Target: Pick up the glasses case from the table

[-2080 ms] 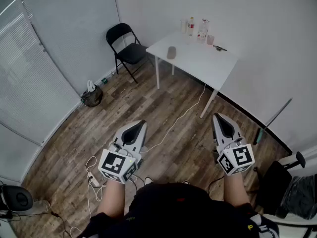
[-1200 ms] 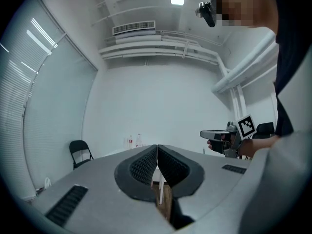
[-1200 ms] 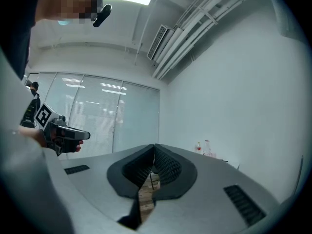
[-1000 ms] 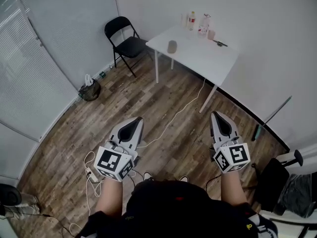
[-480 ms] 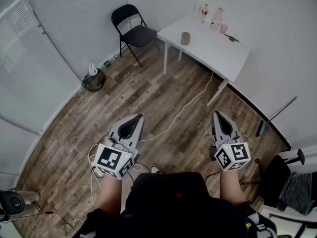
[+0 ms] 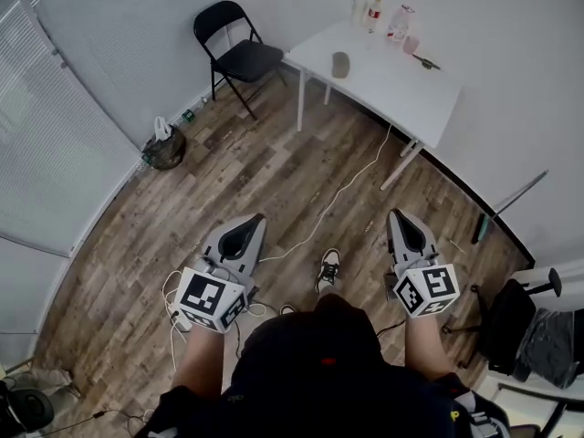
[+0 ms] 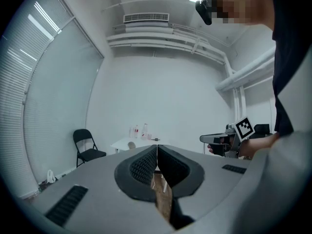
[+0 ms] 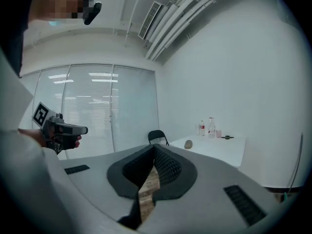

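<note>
Head view: grey left tool (image 6: 256, 219) and right tool (image 6: 396, 214), closed, empty, held level for approach, well apart from small grey-brown oval glasses case (image 6: 340, 64) on white tabletop (image 6: 401, 94).

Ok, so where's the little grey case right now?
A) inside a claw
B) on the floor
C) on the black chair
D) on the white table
D: the glasses case lies on the white table, near its edge, while the left claw and right claw are shut, empty and well short of the table.
</note>
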Motion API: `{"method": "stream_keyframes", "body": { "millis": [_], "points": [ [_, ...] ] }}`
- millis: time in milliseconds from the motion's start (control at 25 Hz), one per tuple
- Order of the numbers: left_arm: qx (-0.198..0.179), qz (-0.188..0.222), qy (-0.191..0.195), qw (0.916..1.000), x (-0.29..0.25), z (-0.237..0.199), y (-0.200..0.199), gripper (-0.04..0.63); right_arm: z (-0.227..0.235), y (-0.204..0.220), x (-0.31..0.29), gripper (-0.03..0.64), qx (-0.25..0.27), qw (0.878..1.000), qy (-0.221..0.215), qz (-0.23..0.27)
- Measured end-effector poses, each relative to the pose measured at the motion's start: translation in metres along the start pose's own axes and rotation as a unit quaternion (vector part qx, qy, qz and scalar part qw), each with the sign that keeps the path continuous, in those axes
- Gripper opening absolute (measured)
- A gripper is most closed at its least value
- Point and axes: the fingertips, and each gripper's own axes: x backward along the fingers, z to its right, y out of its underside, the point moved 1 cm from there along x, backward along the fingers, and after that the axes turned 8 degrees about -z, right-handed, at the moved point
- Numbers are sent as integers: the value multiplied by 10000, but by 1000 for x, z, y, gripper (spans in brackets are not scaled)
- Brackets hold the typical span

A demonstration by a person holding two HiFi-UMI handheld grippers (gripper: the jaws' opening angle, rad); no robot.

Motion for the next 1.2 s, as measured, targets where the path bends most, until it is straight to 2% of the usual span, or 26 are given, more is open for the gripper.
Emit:
{"method": "stream_keyframes", "body": {
  "millis": [240, 440, 720, 960, 1200],
  "points": [
    [117, 14, -119, 9999, -25, -36, -7, 23, 5, -21, -55, 21, 121, 9996, -246, 71],
    [149, 83, -262, 9995, -68, -59, -27, 23, 31, -44, -101, 21, 218, 9986, -457, 118],
    [236, 130, -411, 9988, -155, -80, -67, 23, 109, -84, -160, 21, 263, 9978, -532, 302],
    [116, 210, -590, 9980, -238, -85, -103, 23, 190, -101, -202, 21, 158, 9975, -605, 329],
    [66, 56, -612, 9981, -291, -88, -116, 23, 228, -107, -235, 21, 57, 9968, -738, 298]
  ]
}}
